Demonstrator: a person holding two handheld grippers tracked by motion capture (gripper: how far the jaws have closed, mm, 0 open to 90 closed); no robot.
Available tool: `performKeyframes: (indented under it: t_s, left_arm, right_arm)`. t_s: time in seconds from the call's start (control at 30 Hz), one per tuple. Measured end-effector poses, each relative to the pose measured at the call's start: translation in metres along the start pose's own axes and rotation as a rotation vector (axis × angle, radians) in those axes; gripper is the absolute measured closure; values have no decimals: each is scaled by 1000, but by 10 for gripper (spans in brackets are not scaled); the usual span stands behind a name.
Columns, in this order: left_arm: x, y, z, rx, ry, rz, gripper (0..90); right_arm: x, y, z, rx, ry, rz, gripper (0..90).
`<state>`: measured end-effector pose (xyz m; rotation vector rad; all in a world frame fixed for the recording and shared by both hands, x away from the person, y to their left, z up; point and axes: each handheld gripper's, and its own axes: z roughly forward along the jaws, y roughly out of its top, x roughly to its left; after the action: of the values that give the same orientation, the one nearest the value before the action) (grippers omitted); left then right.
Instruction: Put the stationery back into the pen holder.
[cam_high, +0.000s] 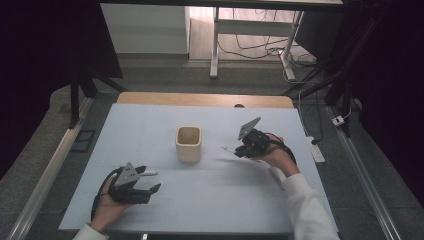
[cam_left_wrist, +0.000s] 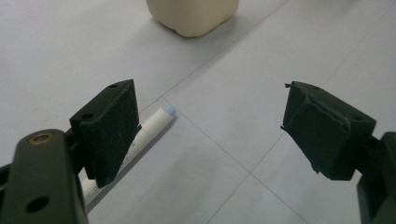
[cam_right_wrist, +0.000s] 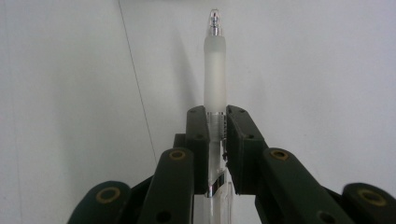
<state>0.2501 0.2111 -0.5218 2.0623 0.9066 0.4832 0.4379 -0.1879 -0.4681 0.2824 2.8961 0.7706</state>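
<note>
Pen with a clear barrel and frosted translucent grip: I read it as clamped between the two black jaws of the right gripper, which have closed down to a narrow gap with both pads pressed against the barrel. In the right gripper view the pen runs straight out along the jaw line, its frosted grip section and clear pointed tip projecting beyond the pads over the pale blue-white table covering.

Nearest to me in the high view, the left gripper rests low over the front left part of the covering, held in the person's left hand. Its jaws stand wide apart and grip nothing. A second pen, white-barrelled with a light blue end, lies flat on the covering just beside the left-hand pad in the left gripper view; whether that pad touches it I cannot tell.

Farther out, the right gripper in the high view sits right of centre with the clamped pen pointing toward the middle of the table. A cream square-sided cup, upright and open-topped, stands at the centre, between the two grippers and apart from both.
</note>
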Motion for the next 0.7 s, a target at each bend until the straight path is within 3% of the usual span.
performKeyframes:
  t_s: [0.07, 0.27, 0.7]
  left_arm:
    - [0, 0, 0, 0, 0, 1, 182]
    - [0, 0, 0, 2, 0, 2, 182]
    - [0, 0, 0, 4, 2, 2, 182]
  right_arm:
    - [1, 0, -1, -7, -3, 10, 793]
    - [3, 0, -17, -116, -31, 60, 794]
    - [10, -2, -34, -268, -80, 127, 793]
